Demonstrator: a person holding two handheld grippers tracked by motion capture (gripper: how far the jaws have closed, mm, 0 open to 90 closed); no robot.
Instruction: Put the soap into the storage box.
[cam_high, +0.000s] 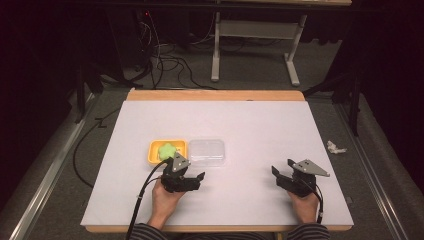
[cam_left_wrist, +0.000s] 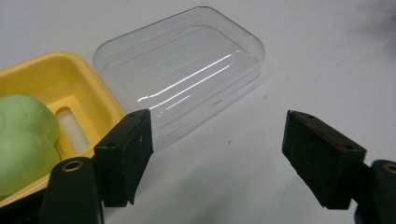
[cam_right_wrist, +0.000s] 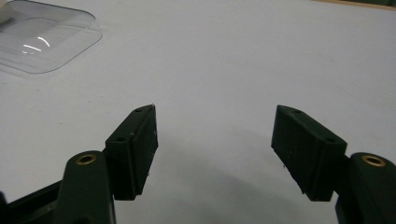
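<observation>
Your two hands come in over the near edge of the table (cam_high: 250, 120), each holding a gripper. Your left gripper (cam_high: 192, 180) sits near that edge, left of the middle, with its jaws spread wide and nothing between them. In the left gripper view (cam_left_wrist: 217, 158), those jaws frame bare white surface, and one jaw tip overlaps the near edge of the clear lid (cam_left_wrist: 182, 70).

That clear lid (cam_high: 206, 151) lies flat on the table, just beyond your left gripper, roughly midway between the near and far edges. Touching its left side is the yellow dish (cam_high: 155, 148), and a pale green lump (cam_high: 167, 151) rests inside it. In the left gripper view the green lump (cam_left_wrist: 23, 140) fills the near part of the yellow dish (cam_left_wrist: 70, 79), beside a slot in the dish floor.

Your right gripper (cam_high: 282, 172) sits toward the table's near right corner, well apart from the dish and lid. Its jaws are also spread wide and hold nothing; the right gripper view (cam_right_wrist: 215, 144) shows white surface between them, with the clear lid (cam_right_wrist: 42, 42) farther off.

A crumpled white scrap (cam_high: 335, 147) lies on the floor beyond the table's right edge.
</observation>
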